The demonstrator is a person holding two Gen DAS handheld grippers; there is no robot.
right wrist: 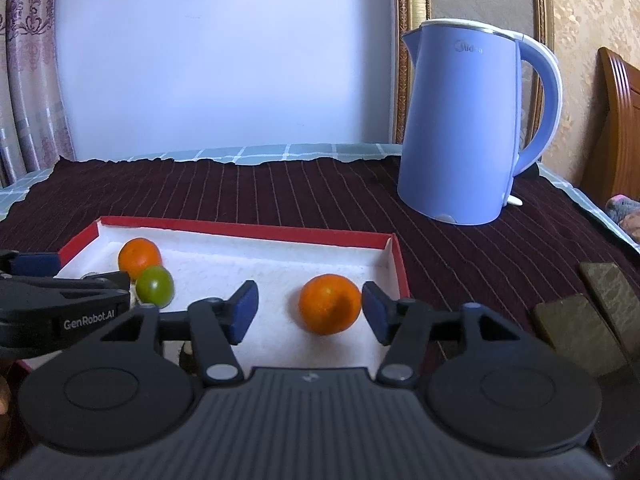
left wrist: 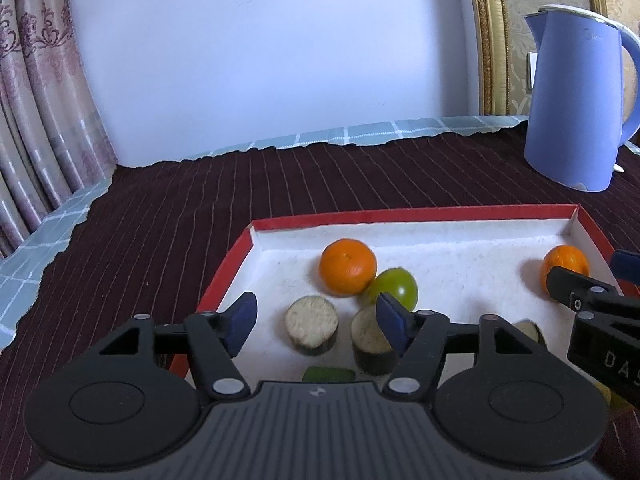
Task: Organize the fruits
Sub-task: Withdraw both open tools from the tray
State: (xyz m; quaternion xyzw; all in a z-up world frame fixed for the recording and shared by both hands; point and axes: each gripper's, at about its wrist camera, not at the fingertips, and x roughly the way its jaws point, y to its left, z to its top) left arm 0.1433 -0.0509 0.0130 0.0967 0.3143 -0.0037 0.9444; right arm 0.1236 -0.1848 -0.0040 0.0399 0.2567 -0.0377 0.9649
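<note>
Both hand-held grippers hang released over a red-rimmed tray of fruit.

Left hand-held gripper [left wrist: 317,322] frames cut pieces [left wrist: 312,326] at lower centre, gripping nothing; right hand-held gripper [right wrist: 310,314] brackets an orange [right wrist: 330,304] without pressing it. Judged: placing just finished; next, back away cleanly from the tray [right wrist: 248,230].

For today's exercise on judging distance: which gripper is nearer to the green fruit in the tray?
Left. The left gripper has the green fruit just beyond its right fingertip. The right gripper sits further along the tray, around the lone orange.
</note>
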